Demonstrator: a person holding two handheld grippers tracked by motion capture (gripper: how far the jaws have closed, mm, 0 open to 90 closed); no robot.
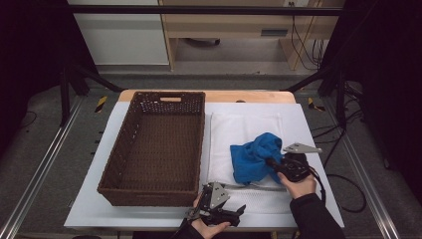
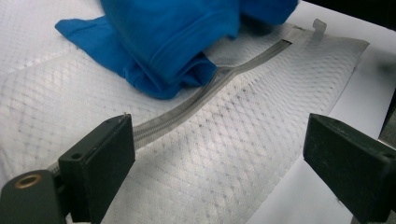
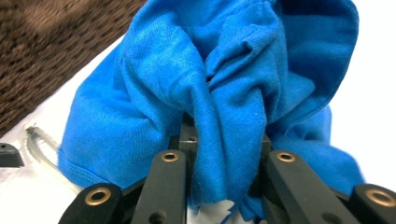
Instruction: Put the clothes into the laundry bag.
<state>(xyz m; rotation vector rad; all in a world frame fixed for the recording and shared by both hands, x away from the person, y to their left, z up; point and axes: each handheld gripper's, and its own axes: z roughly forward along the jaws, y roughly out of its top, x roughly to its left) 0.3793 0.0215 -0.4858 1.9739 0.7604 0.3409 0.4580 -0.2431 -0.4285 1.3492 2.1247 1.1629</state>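
Fabric bunches between the pads of the right gripper [image 1: 271,163], which pinches the blue cloth [image 1: 254,155] over the white mesh laundry bag [image 1: 244,130], beside the brown wicker basket [image 1: 124,149]. Left gripper [image 1: 238,211] rests with jaws wide near the bag's zipper [image 2: 205,95].

I can read no text, label, brand, number or sign from here: nothing legible on the counter [image 1: 149,211] or anything it carries.
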